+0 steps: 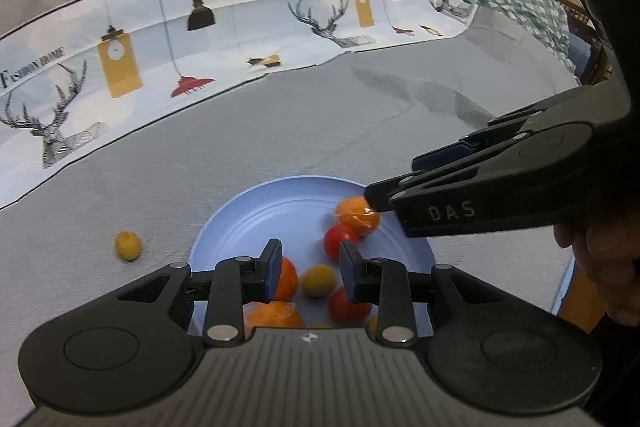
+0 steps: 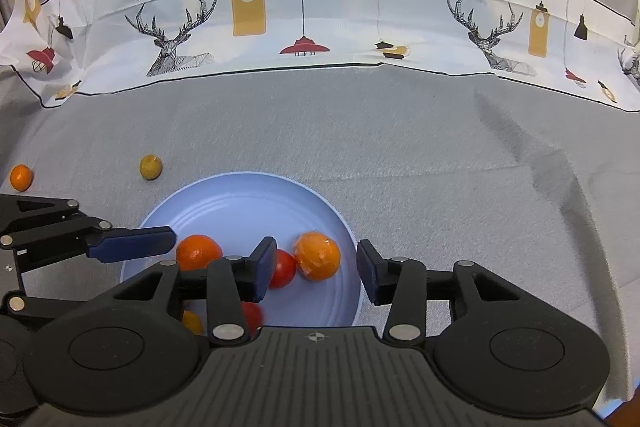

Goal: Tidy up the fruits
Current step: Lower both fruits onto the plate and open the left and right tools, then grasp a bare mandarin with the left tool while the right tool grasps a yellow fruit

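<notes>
Both my left gripper [image 1: 308, 269] and right gripper [image 2: 316, 267] hang open, empty, over the round pale-blue plate [image 2: 224, 203] of fruit; a small yellow fruit [image 2: 150, 167] lies off its left rim.

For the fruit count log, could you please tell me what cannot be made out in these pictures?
- Left wrist view: fruits at the near rim of the pale blue round plate, hidden by the left tool.
- Right wrist view: small yellow fruit and blurred red tomato, hidden by the right tool.
</notes>
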`<state>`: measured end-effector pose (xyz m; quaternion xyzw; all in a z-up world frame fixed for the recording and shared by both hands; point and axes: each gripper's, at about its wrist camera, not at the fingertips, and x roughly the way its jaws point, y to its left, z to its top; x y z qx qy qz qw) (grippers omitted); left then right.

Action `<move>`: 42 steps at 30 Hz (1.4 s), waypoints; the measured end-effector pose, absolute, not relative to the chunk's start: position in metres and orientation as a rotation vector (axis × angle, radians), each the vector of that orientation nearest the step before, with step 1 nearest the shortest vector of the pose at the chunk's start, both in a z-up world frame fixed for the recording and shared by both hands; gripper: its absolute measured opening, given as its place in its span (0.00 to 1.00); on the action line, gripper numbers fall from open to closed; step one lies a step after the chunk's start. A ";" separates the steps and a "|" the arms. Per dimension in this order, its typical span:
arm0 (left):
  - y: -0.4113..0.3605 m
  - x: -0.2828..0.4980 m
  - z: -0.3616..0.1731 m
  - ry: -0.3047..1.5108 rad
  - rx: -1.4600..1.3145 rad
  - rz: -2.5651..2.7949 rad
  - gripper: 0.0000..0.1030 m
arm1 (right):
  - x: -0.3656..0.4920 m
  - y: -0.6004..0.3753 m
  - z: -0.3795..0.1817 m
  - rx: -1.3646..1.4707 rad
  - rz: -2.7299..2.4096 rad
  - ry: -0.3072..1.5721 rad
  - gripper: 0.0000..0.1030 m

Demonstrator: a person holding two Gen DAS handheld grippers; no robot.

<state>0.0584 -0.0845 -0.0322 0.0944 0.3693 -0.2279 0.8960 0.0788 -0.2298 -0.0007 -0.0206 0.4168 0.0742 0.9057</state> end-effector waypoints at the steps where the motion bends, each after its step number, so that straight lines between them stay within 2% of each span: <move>1: -0.081 0.057 -0.030 0.756 0.196 -0.457 0.34 | 0.079 -0.230 0.000 -0.038 0.150 0.857 0.45; 12: 0.012 0.058 0.039 0.690 0.089 -0.239 0.33 | 0.079 -0.212 0.012 0.043 0.166 0.799 0.45; 16: 0.055 0.067 0.036 0.692 0.050 -0.085 0.33 | 0.081 -0.196 0.016 0.055 0.183 0.782 0.45; 18: 0.075 0.071 0.020 0.737 0.028 -0.001 0.33 | 0.082 -0.189 0.017 0.067 0.191 0.775 0.42; 20: 0.094 0.084 0.012 0.831 -0.001 0.131 0.32 | 0.083 -0.181 0.017 0.075 0.199 0.768 0.29; 23: 0.126 0.094 0.011 0.856 -0.167 0.237 0.33 | 0.087 -0.168 0.017 0.079 0.211 0.759 0.22; 28: 0.150 0.107 -0.002 0.944 -0.276 0.346 0.36 | 0.098 -0.150 0.012 0.113 0.242 0.769 0.23; 29: 0.153 0.107 -0.003 0.947 -0.286 0.355 0.39 | 0.100 -0.147 0.011 0.120 0.247 0.771 0.23; 31: 0.158 0.107 -0.004 0.948 -0.302 0.374 0.57 | 0.108 -0.138 0.008 0.140 0.261 0.774 0.23; 32: 0.160 0.108 -0.005 0.950 -0.308 0.379 0.60 | 0.112 -0.134 0.006 0.143 0.268 0.778 0.25; 36: 0.172 0.117 -0.018 0.983 -0.338 0.402 0.62 | 0.132 -0.113 -0.006 0.123 0.289 0.797 0.28; 38: 0.178 0.118 -0.021 0.991 -0.352 0.426 0.63 | 0.143 -0.104 -0.013 0.117 0.302 0.812 0.36; 42: 0.191 0.124 -0.029 1.011 -0.371 0.474 0.68 | 0.160 -0.085 -0.028 0.095 0.313 0.843 0.43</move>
